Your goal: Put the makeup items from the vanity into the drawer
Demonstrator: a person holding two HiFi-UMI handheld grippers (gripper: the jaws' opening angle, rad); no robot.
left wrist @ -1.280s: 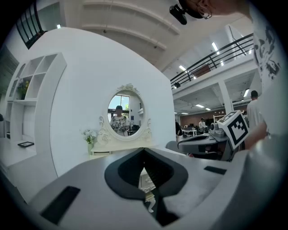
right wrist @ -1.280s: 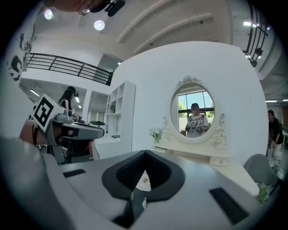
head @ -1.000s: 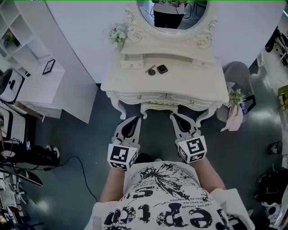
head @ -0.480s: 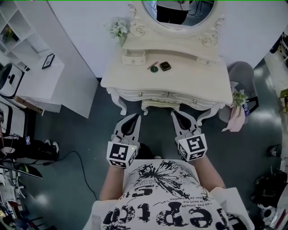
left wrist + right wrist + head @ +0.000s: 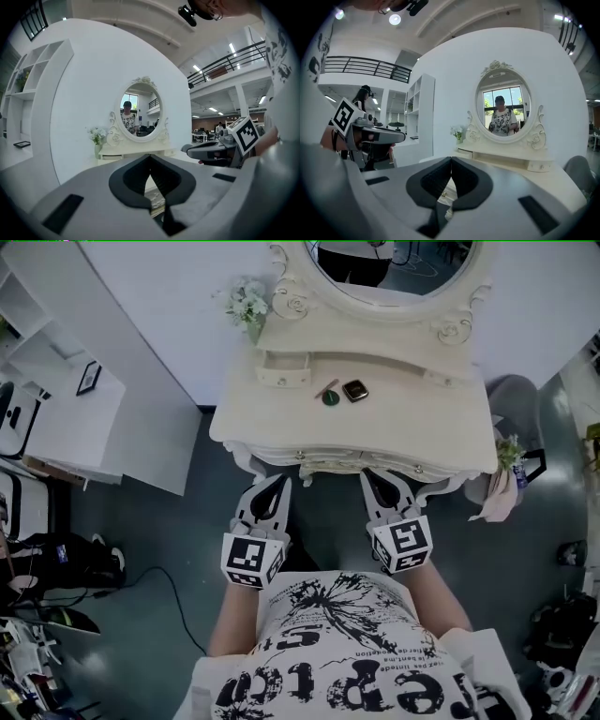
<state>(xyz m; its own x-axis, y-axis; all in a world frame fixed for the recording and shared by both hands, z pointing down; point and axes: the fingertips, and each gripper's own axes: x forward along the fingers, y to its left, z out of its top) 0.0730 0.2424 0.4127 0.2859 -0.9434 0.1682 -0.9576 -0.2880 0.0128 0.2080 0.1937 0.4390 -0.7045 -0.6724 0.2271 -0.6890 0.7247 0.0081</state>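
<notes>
The cream vanity (image 5: pixel 281 423) stands in front of me under its oval mirror (image 5: pixel 394 277). On its top lie a dark square compact (image 5: pixel 355 390), a round green item (image 5: pixel 330 397) and a thin pencil-like stick (image 5: pixel 325 387). A small drawer (image 5: pixel 283 369) sits at the back left of the top. Below the front edge are drawers with knobs (image 5: pixel 302 455). My left gripper (image 5: pixel 280 481) (image 5: pixel 150 157) and right gripper (image 5: pixel 370 475) (image 5: pixel 451 160) are side by side just short of the vanity's front, both shut and holding nothing.
A flower vase (image 5: pixel 246 306) stands on the vanity's back left corner. White shelving (image 5: pixel 56 381) fills the left side. A grey chair (image 5: pixel 516 399) and a pink bag with flowers (image 5: pixel 492 488) stand at the right. A cable (image 5: pixel 169 606) lies on the floor.
Both grippers have moved forward together, and their tips now reach the vanity's front edge. The jaws stay shut and the makeup items have not moved.
</notes>
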